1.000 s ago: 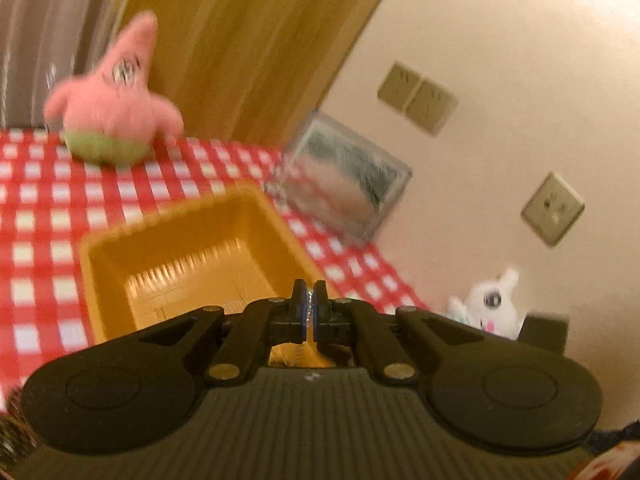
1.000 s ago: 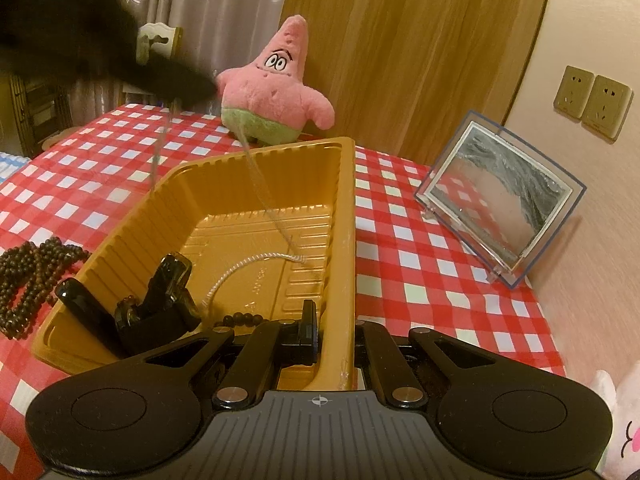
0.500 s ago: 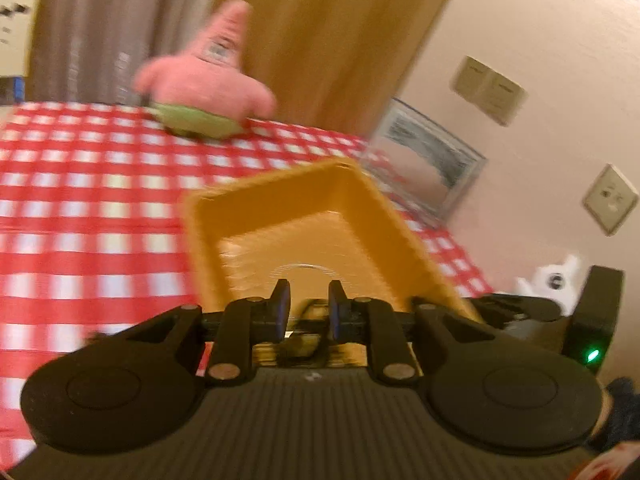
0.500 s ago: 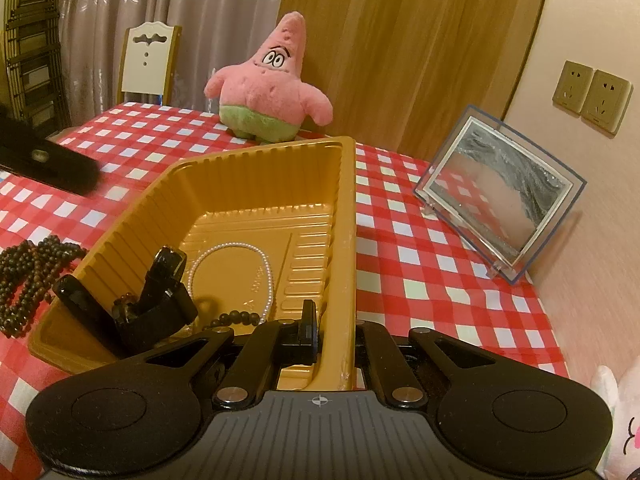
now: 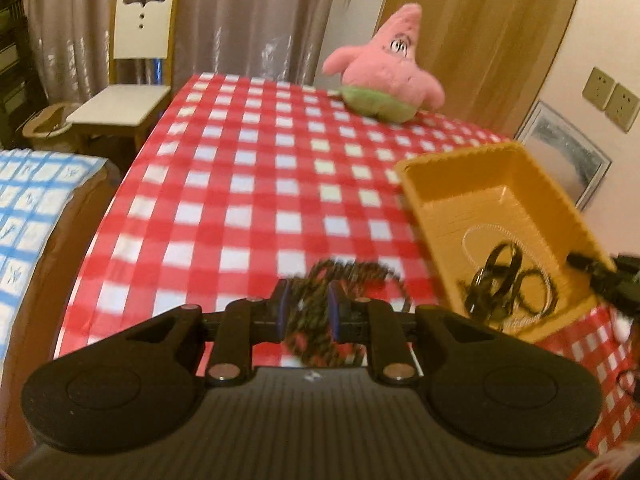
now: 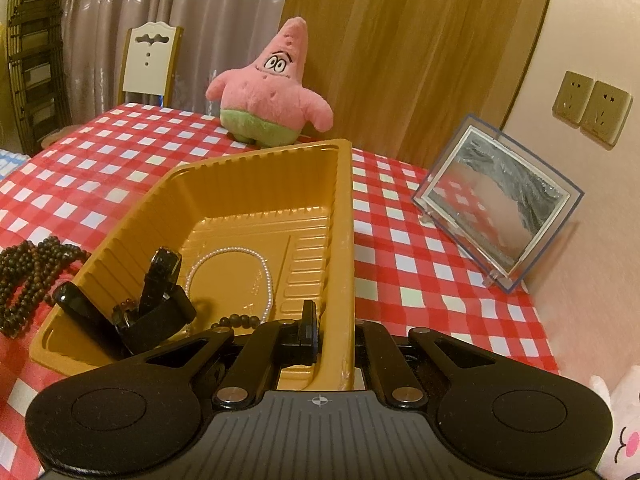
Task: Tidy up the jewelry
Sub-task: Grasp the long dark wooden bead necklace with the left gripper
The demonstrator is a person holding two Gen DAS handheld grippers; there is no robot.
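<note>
No readable text or brand anywhere; the only mark I can make out is a small crosshair logo on the gripper body in the right wrist view.

My left gripper is over the red-checked tablecloth, jaws apart by a small gap. The dark bead necklace lies on the cloth right at the tips and shows between the two fingers. It's motion-blurred, so I can't tell if the pads touch it yet; they don't look clamped.

My right gripper is clamped on the near right wall of the yellow tray, one finger inside, the other hidden behind the wall.

The tray sits just right of the bead necklace, which touches or nearly touches its left wall in the right wrist view.

Counts:
- one yellow tray
- one white pearl necklace, lying in a loop on the tray floor
- one black watch, propped in the near left corner of the tray
- one short string of dark beads beside the watch, partly hidden
- one dark bead necklace outside the tray
- one pink starfish plush at the far table edge
- one clear sand-picture frame right of the tray
- two wall sockets
- one white chair
</note>
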